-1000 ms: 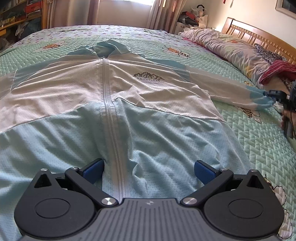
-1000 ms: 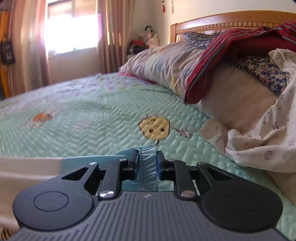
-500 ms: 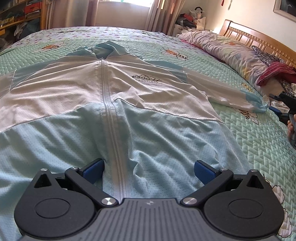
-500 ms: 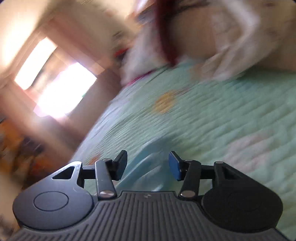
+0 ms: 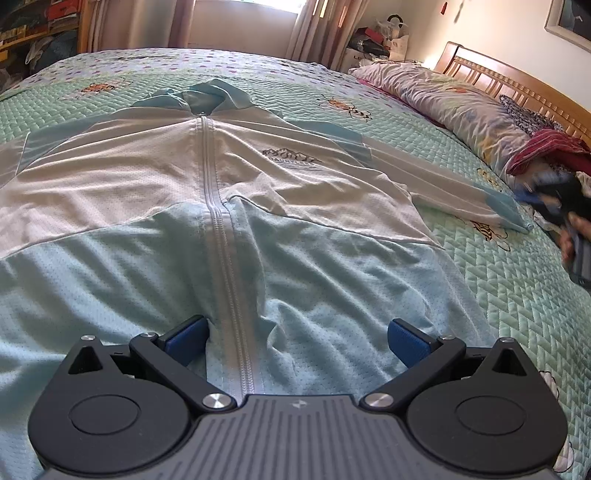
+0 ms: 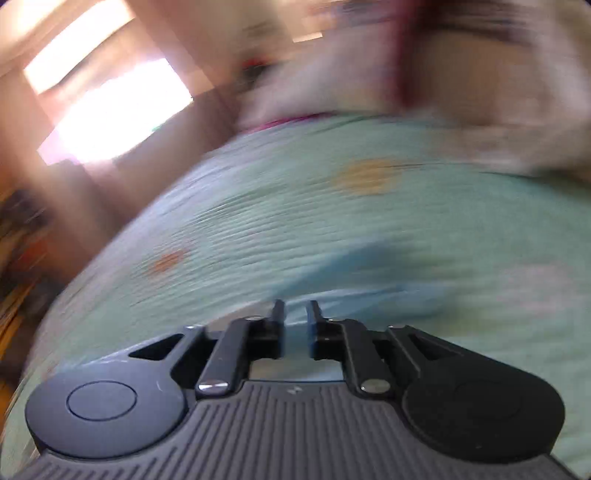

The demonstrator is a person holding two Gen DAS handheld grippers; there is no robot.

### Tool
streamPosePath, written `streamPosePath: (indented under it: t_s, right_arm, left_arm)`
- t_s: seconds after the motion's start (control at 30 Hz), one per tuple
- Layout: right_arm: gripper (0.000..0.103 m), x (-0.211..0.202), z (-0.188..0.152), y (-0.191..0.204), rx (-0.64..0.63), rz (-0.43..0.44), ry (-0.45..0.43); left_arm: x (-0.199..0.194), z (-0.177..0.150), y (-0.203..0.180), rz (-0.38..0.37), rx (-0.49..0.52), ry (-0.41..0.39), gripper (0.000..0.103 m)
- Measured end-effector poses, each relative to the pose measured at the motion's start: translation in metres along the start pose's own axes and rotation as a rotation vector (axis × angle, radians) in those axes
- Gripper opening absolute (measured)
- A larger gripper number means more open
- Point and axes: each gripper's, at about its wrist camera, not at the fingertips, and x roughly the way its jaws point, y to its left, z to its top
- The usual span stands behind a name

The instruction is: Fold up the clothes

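A white and light-blue zip jacket [image 5: 229, 192] lies face up, spread flat on the bed. My left gripper [image 5: 297, 341] hovers open over its lower hem, with one blue pad on each side of the zip [image 5: 225, 266]. The jacket's right sleeve stretches to a blue cuff [image 5: 511, 212] near the bed's right side. My right gripper [image 5: 554, 206], held by a hand [image 5: 576, 229], is blurred just beyond that cuff. In the right wrist view its jaws [image 6: 295, 314] are closing to a narrow gap. Pale blue cloth [image 6: 369, 266] lies right in front of them. Blur hides whether the pads press on it.
The green quilted bedspread [image 5: 517, 295] covers the bed. Pillows [image 5: 454, 107], a red striped cloth [image 5: 546, 147] and a wooden headboard [image 5: 517, 81] line the right side. A window with curtains [image 5: 306, 26] stands at the far end, and shelves [image 5: 33, 26] at the far left.
The right gripper let go of the cuff, opened, swung and rolled, and its jaws have narrowed again. The sleeve stayed on the bed. The left gripper kept still and open.
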Motion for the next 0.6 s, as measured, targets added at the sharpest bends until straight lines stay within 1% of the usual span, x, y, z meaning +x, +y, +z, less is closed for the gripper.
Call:
streamPosePath:
  t_s: [0.07, 0.13, 0.17, 0.2, 0.23, 0.27, 0.33, 0.37, 0.4, 0.43, 0.47, 0.5, 0.57, 0.6]
  right_arm:
    - [0.019, 0.027, -0.006, 0.041, -0.079, 0.114, 0.091]
    - [0.019, 0.062, -0.012, 0.077, -0.134, 0.191, 0.204]
    - [0.019, 0.086, -0.017, 0.094, -0.161, 0.203, 0.303]
    - [0.018, 0.109, -0.024, 0.105, -0.180, 0.198, 0.388]
    - [0.014, 0.134, -0.029, 0.112, -0.216, 0.143, 0.413]
    - [0.000, 0.157, -0.033, 0.118, -0.251, 0.090, 0.428]
    - [0.000, 0.177, -0.025, 0.121, -0.267, 0.018, 0.286]
    - [0.000, 0.184, -0.021, 0.121, -0.271, -0.028, 0.220]
    - [0.000, 0.191, -0.019, 0.122, -0.302, -0.090, 0.158]
    - [0.000, 0.195, -0.017, 0.120, -0.295, -0.098, 0.132]
    - [0.002, 0.191, -0.016, 0.117, -0.249, -0.086, 0.118]
    - [0.007, 0.179, -0.017, 0.116, -0.214, -0.065, 0.095]
    - [0.011, 0.153, -0.018, 0.113, -0.145, -0.020, 0.054]
    - [0.012, 0.138, -0.022, 0.108, -0.128, 0.030, 0.066]
  left_arm:
    - [-0.001, 0.000, 0.002, -0.008, -0.015, -0.003, 0.102]
    - [-0.001, 0.000, 0.004, -0.017, -0.029, -0.007, 0.102]
    - [-0.002, 0.000, 0.005, -0.022, -0.036, -0.010, 0.102]
    - [-0.002, 0.000, 0.006, -0.026, -0.043, -0.014, 0.102]
    - [-0.002, 0.000, 0.007, -0.031, -0.046, -0.017, 0.102]
    - [-0.003, 0.000, 0.008, -0.036, -0.046, -0.017, 0.102]
    - [-0.003, 0.000, 0.010, -0.051, -0.051, -0.019, 0.102]
    - [-0.004, 0.000, 0.012, -0.059, -0.055, -0.020, 0.102]
    - [-0.004, 0.000, 0.013, -0.067, -0.061, -0.020, 0.102]
    - [-0.004, 0.000, 0.015, -0.077, -0.070, -0.022, 0.102]
    - [-0.005, 0.000, 0.017, -0.086, -0.082, -0.026, 0.102]
    - [-0.005, 0.000, 0.019, -0.095, -0.092, -0.030, 0.102]
    - [-0.006, -0.001, 0.022, -0.110, -0.108, -0.036, 0.102]
    - [-0.006, 0.000, 0.023, -0.116, -0.115, -0.037, 0.102]
